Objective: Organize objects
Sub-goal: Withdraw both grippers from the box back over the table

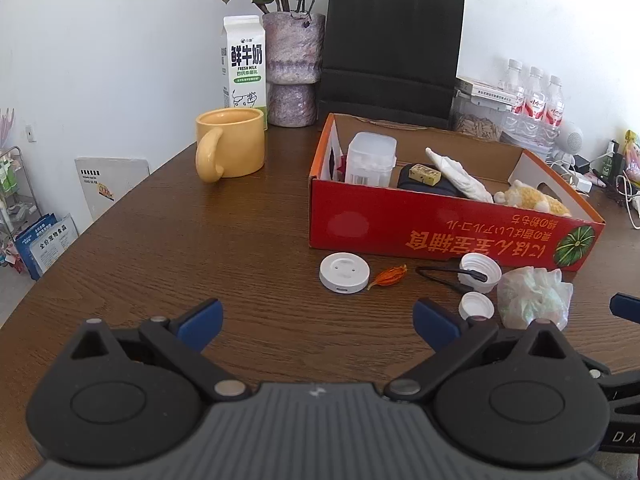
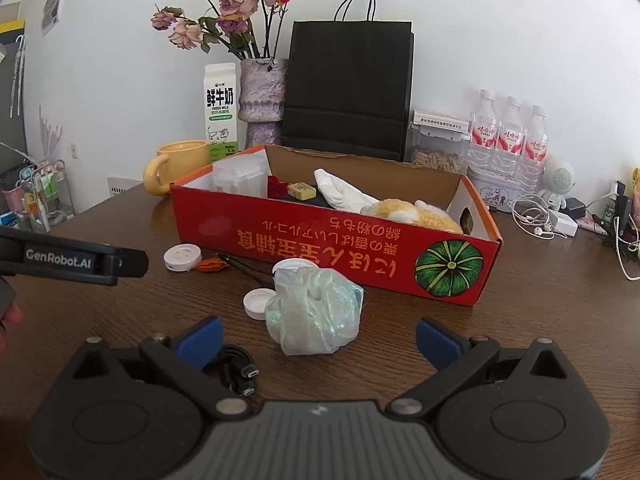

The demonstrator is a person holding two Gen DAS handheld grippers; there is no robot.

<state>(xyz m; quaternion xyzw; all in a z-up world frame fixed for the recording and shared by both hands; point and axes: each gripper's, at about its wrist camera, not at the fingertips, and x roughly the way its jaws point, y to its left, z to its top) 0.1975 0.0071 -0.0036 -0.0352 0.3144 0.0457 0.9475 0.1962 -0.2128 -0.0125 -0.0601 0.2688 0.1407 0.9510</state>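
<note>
Right wrist view: crumpled plastic bag (image 2: 316, 312) sits dead ahead of right gripper (image 2: 320, 344), just beyond its wide-spread, empty blue pads, on the table (image 2: 540, 320) in front of the red box (image 2: 320, 248). Likely next pick; right arm nearer. No clear long axis, soft, shiny, squashy lump. Beside it: small white cap (image 2: 258, 303), hard and round; black cable (image 2: 240, 372) at left pad. Left gripper (image 1: 318, 324) also wide, empty; white disc (image 1: 344, 277) ahead, slightly to its right.

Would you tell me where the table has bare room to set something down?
Bare wood lies between the yellow mug, the red box and the left gripper. The strip before the box is crowded: white disc, caps, crumpled plastic bag.
</note>
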